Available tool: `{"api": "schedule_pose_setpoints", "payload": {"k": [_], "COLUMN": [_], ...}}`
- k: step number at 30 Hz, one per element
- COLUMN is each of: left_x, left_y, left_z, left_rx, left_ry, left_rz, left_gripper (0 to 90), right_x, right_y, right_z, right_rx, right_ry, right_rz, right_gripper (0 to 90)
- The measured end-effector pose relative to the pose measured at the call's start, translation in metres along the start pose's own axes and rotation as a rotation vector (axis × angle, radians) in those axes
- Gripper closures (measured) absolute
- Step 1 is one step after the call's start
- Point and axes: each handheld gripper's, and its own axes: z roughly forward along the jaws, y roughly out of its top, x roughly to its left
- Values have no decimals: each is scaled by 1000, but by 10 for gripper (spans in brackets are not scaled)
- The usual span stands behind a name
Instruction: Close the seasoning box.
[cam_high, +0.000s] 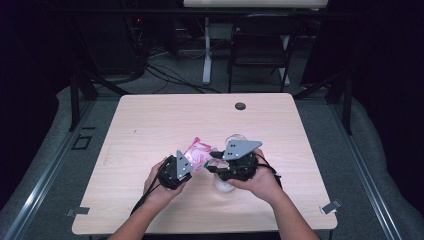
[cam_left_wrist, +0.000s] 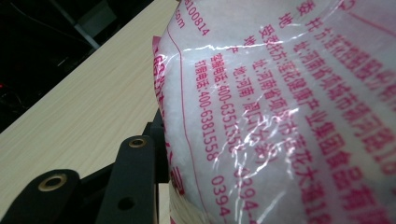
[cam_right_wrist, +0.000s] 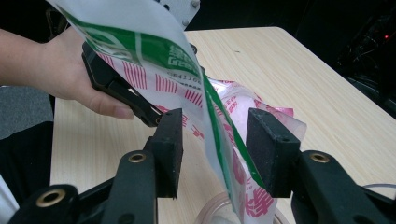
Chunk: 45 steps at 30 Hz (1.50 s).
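left gripper (cam_high: 186, 165) is sitting near-centre on the table (cam_high: 150, 120), held in the person's left hand (cam_high: 159, 186). it is pinching a plastic bag (cam_high: 198, 153) with red print, and the bag is sticking out up and to the right of it, lifted off the table. in the left gripper view the bag (cam_left_wrist: 280, 112) is pressing right up against the lens: white grainy contents behind clear film, red chinese text and phone numbers. one black jaw is showing at the lower left beside the bag; the other is hidden behind it.

right gripper (cam_high: 214, 163) is sitting just right of the bag, in the right hand (cam_high: 260, 182), pointing left toward it. in the right gripper view its jaws are standing spread, with the bag's green-edged flap (cam_right_wrist: 219, 135) hanging between them. the right pad (cam_right_wrist: 271, 149) is looking close to or touching the film, and the left pad (cam_right_wrist: 170, 149) is standing apart from it. not clamping.

a clear glass cup (cam_high: 227, 182) is standing on the table right under the right gripper, and its rim (cam_right_wrist: 219, 210) is showing below the bag's lower edge in that view. the left hand (cam_right_wrist: 70, 79) and the left gripper's black body (cam_right_wrist: 116, 88) are holding the bag's far end there.

a small dark round cap (cam_high: 240, 106) is sitting near the table's far edge. a folding chair (cam_high: 260, 45) is standing on the floor beyond.
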Motion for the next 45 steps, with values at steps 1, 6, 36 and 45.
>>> {"api": "schedule_pose_setpoints", "payload": {"k": [1,6,36,45], "left_x": [0,-1,1,2], "left_y": [0,0,3,8], "left_z": [0,-1,1,0], "left_rx": [-2,-8,-41,-46], "left_ry": [2,30,168,190], "left_rz": [1,22,140,184], "left_gripper": [599,599,602,603], "right_x": [0,0,1,-4], "right_y": [0,-1,-3,-5], "right_z": [0,0,-5,-7], "right_rx": [0,13,50,44], "right_ry": [-1,1,6,31], "right_rz": [-1,3,30,88], "right_gripper": [571,620,900,900]}}
